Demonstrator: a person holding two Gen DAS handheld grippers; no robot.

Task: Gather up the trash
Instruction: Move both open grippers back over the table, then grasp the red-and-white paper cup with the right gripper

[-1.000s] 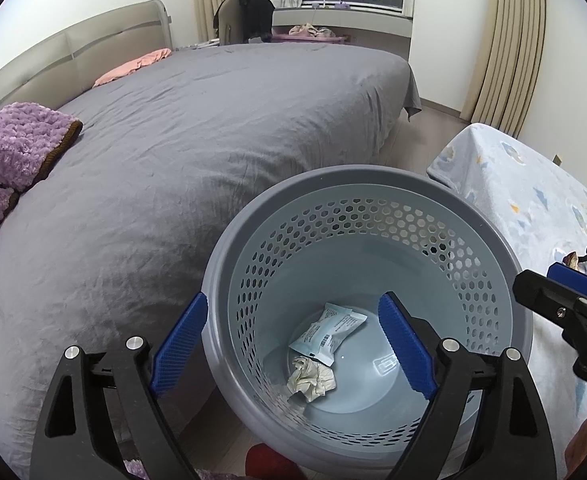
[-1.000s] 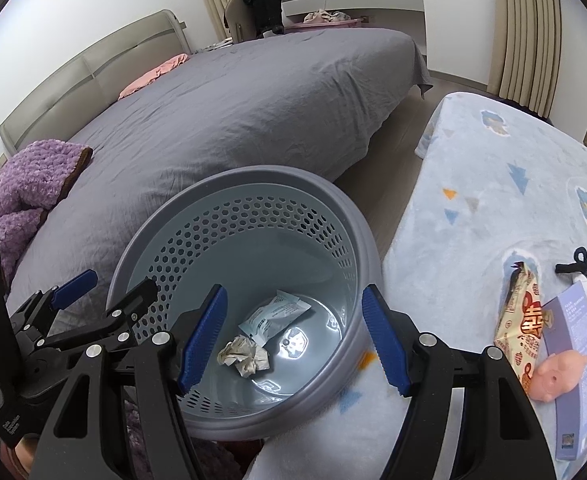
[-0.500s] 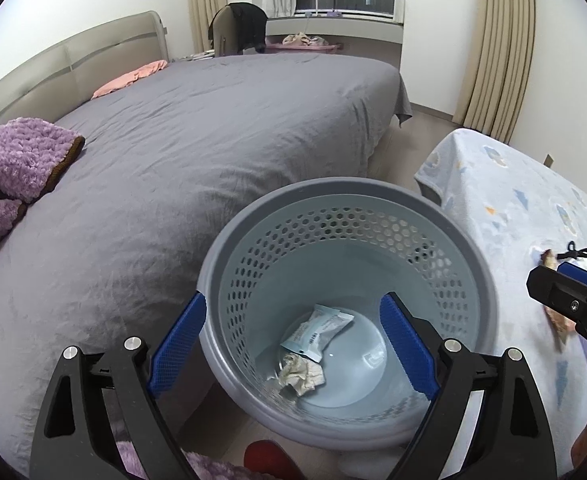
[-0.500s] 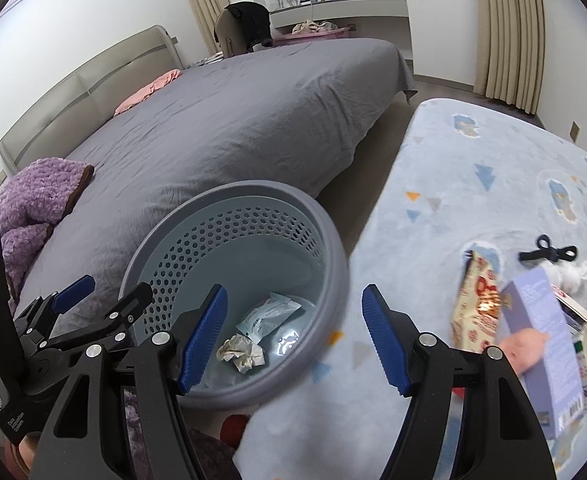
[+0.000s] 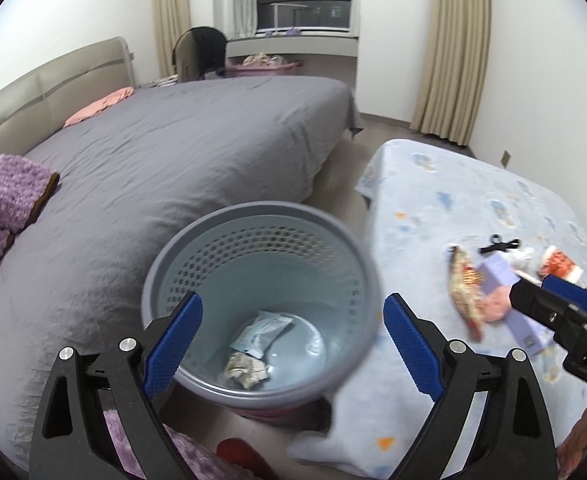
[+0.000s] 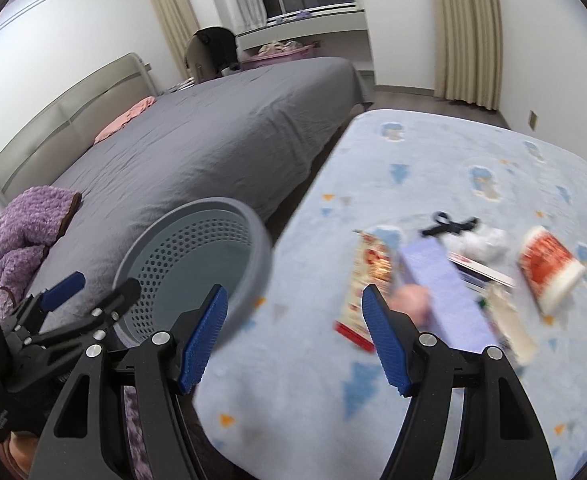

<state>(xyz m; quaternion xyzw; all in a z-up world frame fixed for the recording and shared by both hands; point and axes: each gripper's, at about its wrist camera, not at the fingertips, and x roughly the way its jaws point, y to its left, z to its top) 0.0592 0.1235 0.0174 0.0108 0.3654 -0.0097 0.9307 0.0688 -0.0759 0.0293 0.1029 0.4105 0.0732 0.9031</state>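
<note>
A grey perforated basket (image 5: pixel 253 216) stands on the floor between the bed and a light blue blanket (image 6: pixel 433 152). Inside it lie a white packet (image 5: pixel 261 332) and a crumpled paper (image 5: pixel 247 372). My left gripper (image 5: pixel 293 304) hovers above the basket with its jaws opening and nothing between them. My right gripper (image 6: pixel 293 300) is open and empty over the blanket's near edge. Just beyond it lie a snack wrapper (image 6: pixel 367 276), a purple box (image 6: pixel 441 292), a red-and-white cup (image 6: pixel 549 268), a white tissue (image 6: pixel 481 240) and a black tie (image 6: pixel 449 222), all blurred.
A large bed with a grey cover (image 5: pixel 181 152) fills the left side, with a purple fleece (image 5: pixel 1 196) on its near corner. Beige curtains (image 5: pixel 453 48) hang at the far wall. Something red (image 5: pixel 241 456) lies on the floor by the basket.
Both grippers have risen and pulled away from the basket toward the right. The basket now looks smaller and further left, and the litter on the blue blanket has come into the right view's centre.
</note>
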